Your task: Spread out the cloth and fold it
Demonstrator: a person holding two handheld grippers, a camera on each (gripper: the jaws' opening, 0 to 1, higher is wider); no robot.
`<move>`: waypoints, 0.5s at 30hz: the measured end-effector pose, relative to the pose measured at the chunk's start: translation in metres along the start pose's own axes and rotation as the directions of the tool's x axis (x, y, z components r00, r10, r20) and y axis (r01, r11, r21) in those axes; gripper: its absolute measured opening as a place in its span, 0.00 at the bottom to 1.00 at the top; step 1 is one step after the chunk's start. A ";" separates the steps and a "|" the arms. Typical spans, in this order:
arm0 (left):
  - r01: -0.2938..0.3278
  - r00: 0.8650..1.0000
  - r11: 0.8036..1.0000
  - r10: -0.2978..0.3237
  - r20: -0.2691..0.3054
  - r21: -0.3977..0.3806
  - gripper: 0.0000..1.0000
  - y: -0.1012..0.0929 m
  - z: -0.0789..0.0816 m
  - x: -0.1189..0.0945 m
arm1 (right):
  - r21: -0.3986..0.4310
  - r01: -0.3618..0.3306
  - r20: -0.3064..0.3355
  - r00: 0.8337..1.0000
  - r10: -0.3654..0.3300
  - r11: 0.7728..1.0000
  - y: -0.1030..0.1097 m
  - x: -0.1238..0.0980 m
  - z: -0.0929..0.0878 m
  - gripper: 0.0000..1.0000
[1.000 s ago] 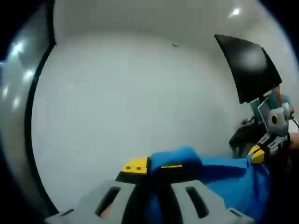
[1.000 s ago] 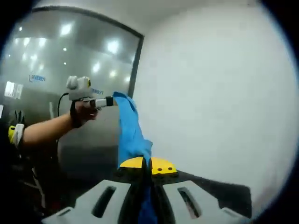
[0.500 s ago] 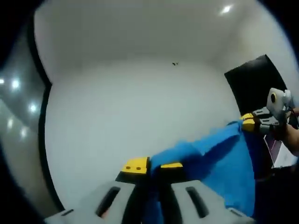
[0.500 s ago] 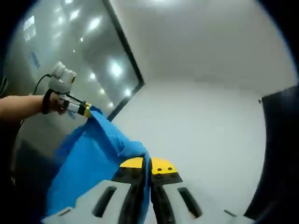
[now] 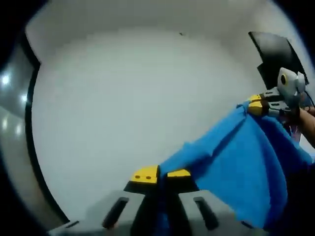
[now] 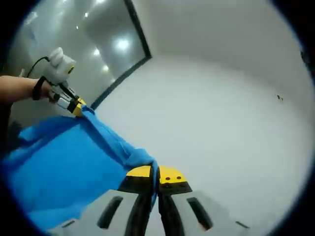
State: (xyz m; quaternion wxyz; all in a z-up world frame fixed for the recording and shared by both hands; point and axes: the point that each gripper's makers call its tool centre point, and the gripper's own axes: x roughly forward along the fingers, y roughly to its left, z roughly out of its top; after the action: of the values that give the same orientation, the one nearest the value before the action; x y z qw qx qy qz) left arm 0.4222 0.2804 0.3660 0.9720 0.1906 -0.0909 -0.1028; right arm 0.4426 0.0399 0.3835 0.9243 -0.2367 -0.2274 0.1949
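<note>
Holding blue cloth [image 5: 246,162] stretched btwn L gripper [image 5: 161,173] & R gripper [image 6: 157,172], both clamped on corners

A broad, pale grey-white surface [image 5: 133,98] spreads ahead of the left tool, plain and evenly lit, with one tiny dark speck [image 5: 181,34] far ahead. Off to that tool's left, a thin dark strip [image 5: 30,128] borders the pale area, and beyond it lies a glossy grey panel [image 5: 12,123] showing small round reflections of lights. Far ahead and to the right sits a flat black panel [image 5: 274,54]. In the right gripper view, the same pale surface [image 6: 216,108] lies ahead of the tool, with a reflective grey glass wall [image 6: 93,39] and its dark frame [image 6: 139,29] to the upper left, dotted with bright light reflections.
</note>
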 end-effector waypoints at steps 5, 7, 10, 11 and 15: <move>-0.169 0.924 0.956 0.069 0.375 0.240 0.00 0.008 0.124 -0.047 | 0.103 0.109 0.338 0.931 -0.138 0.989 -0.057 -0.024 0.111 0.00; -0.121 0.906 0.926 -0.044 0.421 0.357 0.00 -0.014 0.132 -0.077 | 0.102 0.075 0.452 0.885 -0.114 0.992 -0.053 -0.063 0.136 0.00; 0.037 0.903 0.954 -0.160 0.399 0.299 0.00 -0.042 0.078 -0.112 | 0.115 -0.114 0.512 0.858 0.040 0.987 0.002 -0.130 0.110 0.00; 0.110 0.900 0.948 -0.223 0.374 0.299 0.00 -0.060 0.048 -0.121 | 0.142 -0.164 0.496 0.865 0.073 0.976 0.020 -0.151 0.089 0.00; 0.311 0.900 0.875 -0.396 0.180 0.372 0.01 -0.142 -0.126 -0.158 | 0.141 -0.298 0.317 0.917 0.242 0.944 0.125 -0.245 -0.067 0.01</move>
State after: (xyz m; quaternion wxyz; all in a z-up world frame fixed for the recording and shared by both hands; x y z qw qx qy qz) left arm 0.2739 0.2334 0.1744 0.8703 0.3515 -0.1922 -0.2863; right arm 0.2443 0.0035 0.1846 0.8620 -0.1466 -0.3085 0.3747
